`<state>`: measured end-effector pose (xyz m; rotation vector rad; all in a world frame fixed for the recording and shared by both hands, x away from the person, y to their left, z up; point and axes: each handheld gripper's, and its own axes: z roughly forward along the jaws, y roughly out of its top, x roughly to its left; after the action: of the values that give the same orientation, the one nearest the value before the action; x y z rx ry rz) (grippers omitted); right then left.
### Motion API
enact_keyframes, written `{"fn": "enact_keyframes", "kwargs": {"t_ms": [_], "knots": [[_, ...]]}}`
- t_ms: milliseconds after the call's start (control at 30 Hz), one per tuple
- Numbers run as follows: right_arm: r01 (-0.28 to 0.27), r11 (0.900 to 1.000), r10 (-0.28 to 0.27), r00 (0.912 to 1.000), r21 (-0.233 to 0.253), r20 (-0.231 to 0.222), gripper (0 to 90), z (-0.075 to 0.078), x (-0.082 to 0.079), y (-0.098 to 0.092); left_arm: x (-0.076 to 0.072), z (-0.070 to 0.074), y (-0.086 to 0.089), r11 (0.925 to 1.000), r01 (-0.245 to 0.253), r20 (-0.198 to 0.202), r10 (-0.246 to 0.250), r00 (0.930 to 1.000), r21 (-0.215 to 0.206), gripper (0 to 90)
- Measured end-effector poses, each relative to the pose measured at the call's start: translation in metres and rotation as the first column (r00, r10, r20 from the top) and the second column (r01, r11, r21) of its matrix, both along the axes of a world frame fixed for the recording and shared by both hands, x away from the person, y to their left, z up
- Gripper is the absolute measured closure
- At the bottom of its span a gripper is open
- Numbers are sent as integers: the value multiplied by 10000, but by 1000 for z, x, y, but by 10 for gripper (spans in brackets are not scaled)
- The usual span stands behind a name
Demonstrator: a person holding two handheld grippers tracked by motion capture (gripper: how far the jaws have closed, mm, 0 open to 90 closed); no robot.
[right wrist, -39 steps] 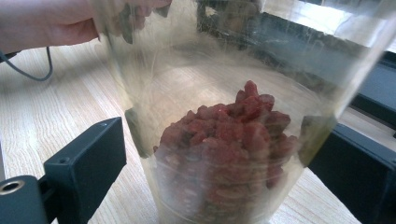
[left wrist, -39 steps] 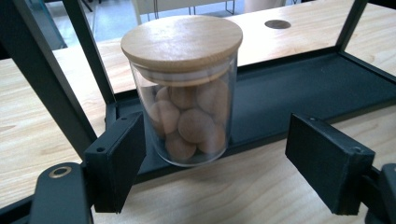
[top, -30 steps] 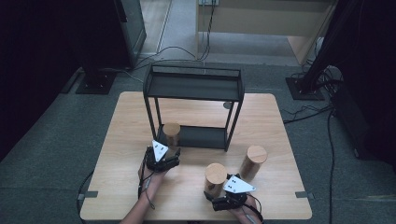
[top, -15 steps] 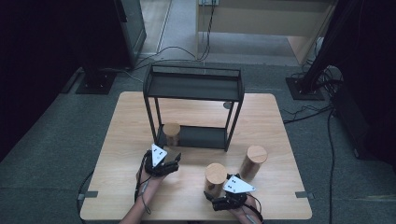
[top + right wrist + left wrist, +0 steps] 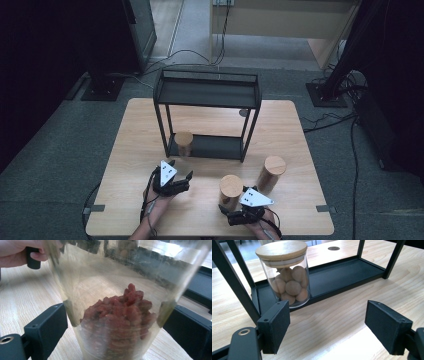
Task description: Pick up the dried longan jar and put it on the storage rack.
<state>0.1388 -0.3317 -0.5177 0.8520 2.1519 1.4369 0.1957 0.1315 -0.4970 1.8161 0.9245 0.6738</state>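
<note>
A pale wooden table [image 5: 150, 125] stands on grey carpet in a dim room, cables trailing across the floor behind it; a black two-tier metal rack [image 5: 207, 92] sits at the table's far middle. There are three glass jars with wooden lids, counted from the high view: one on the rack's lower shelf at its left end [image 5: 183, 143], holding round brown balls as the left gripper view shows; one near the front, right of centre [image 5: 230, 189]; one just beside that, farther right and a little farther back [image 5: 270, 172]. There are two grippers, one in each hand.

The relation that matters is at the right gripper [image 5: 117, 332]; its view shows the jar of red dried berries [image 5: 120, 315] standing upright directly between its two black jaws, its long axis vertical and crossing the jaws' line of closing; the jaws are spread, each a little clear of the glass, so nothing is clamped yet. The right hand is plainly the nearer one to this jar, and I judge that a straight squeeze would take it.

The left gripper [image 5: 327, 327] hangs with its jaws wide apart and empty, over bare table in front of the rack; the jar of balls [image 5: 287, 275] lies ahead and to the left of its line, well beyond the jaw tips.
</note>
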Motion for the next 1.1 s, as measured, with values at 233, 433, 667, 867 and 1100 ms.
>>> {"fn": "enact_keyframes", "kwargs": {"t_ms": [233, 433, 667, 867, 1100], "knots": [[41, 10000, -40, 10000, 67, -49, 56, -1, 1, 0, -11, -1, 4, 9993, 231, 138, -236, 9996, 307, 202], [46, 10000, -46, 10000, 28, -59, 56, -1, 1, 0, -18, -2, 8, 9990, 443, 146, -445, 9989, 89, 201], [76, 10000, -76, 10000, 45, -49, 56, -1, 1, 0, -24, -4, 10, 9980, 628, 163, -628, 9979, 45, 201], [59, 10000, -59, 10000, 20, -5, 56, -1, 1, 0, -28, -5, 11, 9968, 802, 99, -802, 9967, 47, 201], [48, 10000, -48, 10000, 14, -20, 57, -1, 1, 1, -32, -6, 14, 9960, 891, 9, -891, 9960, 103, 201]]}}
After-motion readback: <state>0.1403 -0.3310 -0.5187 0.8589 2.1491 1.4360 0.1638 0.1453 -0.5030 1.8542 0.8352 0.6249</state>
